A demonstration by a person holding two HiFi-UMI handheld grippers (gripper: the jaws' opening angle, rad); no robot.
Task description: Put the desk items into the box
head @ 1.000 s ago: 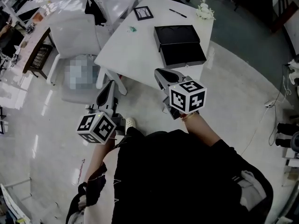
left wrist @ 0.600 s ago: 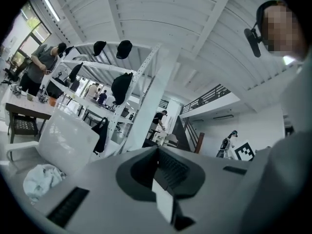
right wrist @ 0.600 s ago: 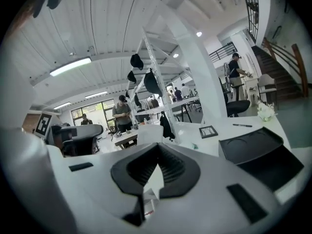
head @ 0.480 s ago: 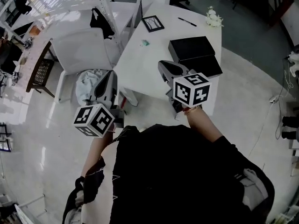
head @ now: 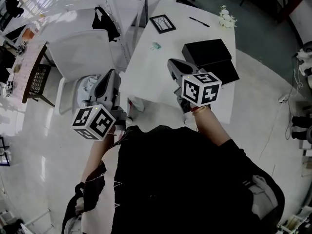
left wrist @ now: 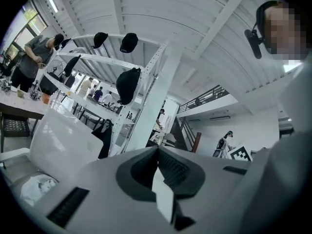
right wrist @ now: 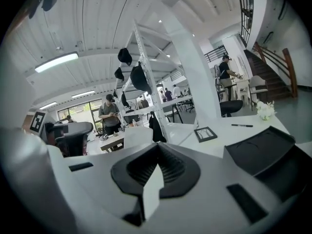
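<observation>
A black box (head: pixel 210 52) lies open in two halves on the white table (head: pixel 146 77), at its right side; the right gripper view shows the box (right wrist: pixel 263 150) too. Farther back lie a black picture frame (head: pixel 162 23), a black pen (head: pixel 199 21), a white flower bunch (head: pixel 226 17) and a small green item (head: pixel 155 46). My right gripper (head: pixel 174 65) is held over the table's near edge, just left of the box, shut and empty (right wrist: pixel 157 147). My left gripper (head: pixel 108 80) hangs left of the table, also shut on nothing (left wrist: pixel 157 147).
A white chair (head: pixel 80 52) with a pale cloth (head: pixel 90 86) below it stands left of the table. Behind is a white rack hung with black bags and caps (head: pixel 104 16). More desks and people are at the far left. Cables lie on the floor (head: pixel 285 99) at right.
I have come closer to the table. Both grippers have moved forward, the right one now over the table's near edge beside the box. Both jaws stay shut.
</observation>
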